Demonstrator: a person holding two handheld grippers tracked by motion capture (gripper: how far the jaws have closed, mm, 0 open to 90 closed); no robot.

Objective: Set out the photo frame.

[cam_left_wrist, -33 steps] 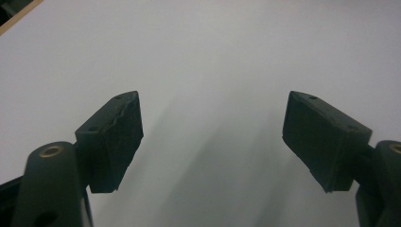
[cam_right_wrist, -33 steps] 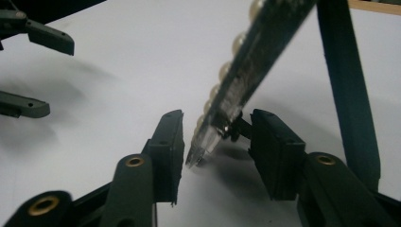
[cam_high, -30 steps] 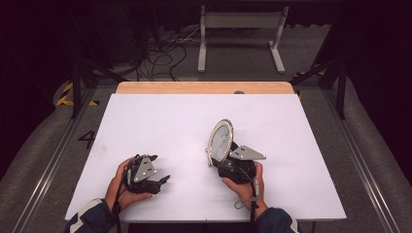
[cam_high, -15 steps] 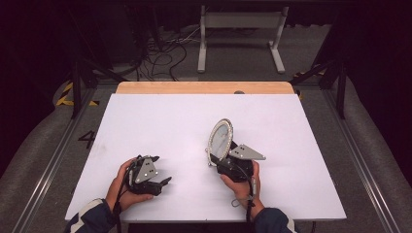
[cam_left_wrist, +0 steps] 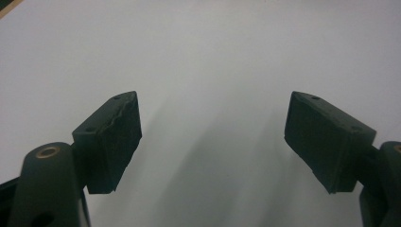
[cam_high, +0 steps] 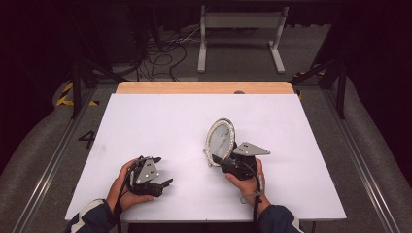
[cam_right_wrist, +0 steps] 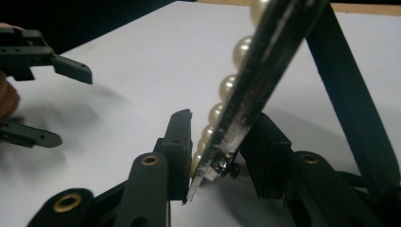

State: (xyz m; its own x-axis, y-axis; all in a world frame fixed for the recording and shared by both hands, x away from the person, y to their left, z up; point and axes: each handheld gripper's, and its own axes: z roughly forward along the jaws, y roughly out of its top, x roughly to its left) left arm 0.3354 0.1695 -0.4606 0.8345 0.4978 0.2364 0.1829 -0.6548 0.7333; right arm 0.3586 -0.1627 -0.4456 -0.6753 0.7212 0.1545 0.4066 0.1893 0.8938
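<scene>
Pearl-rimmed oval mirror (cam_high: 219, 141) stands tilted on the white desk (cam_high: 160, 121), its lower edge between the right gripper (cam_high: 217, 160) jaws, which have just been closing to steady it — left gripper (cam_high: 163, 185) idles nearby, jaws wide and empty.

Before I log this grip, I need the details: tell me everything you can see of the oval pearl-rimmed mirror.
The oval pearl-rimmed mirror stands tilted on the white table, its glass toward the person's left. Cream pearl beads line the rim of a thin, dark, glittery frame, and a dark strut props it behind. The right gripper has just been closing on its lower edge; pads sit at both faces.
</scene>
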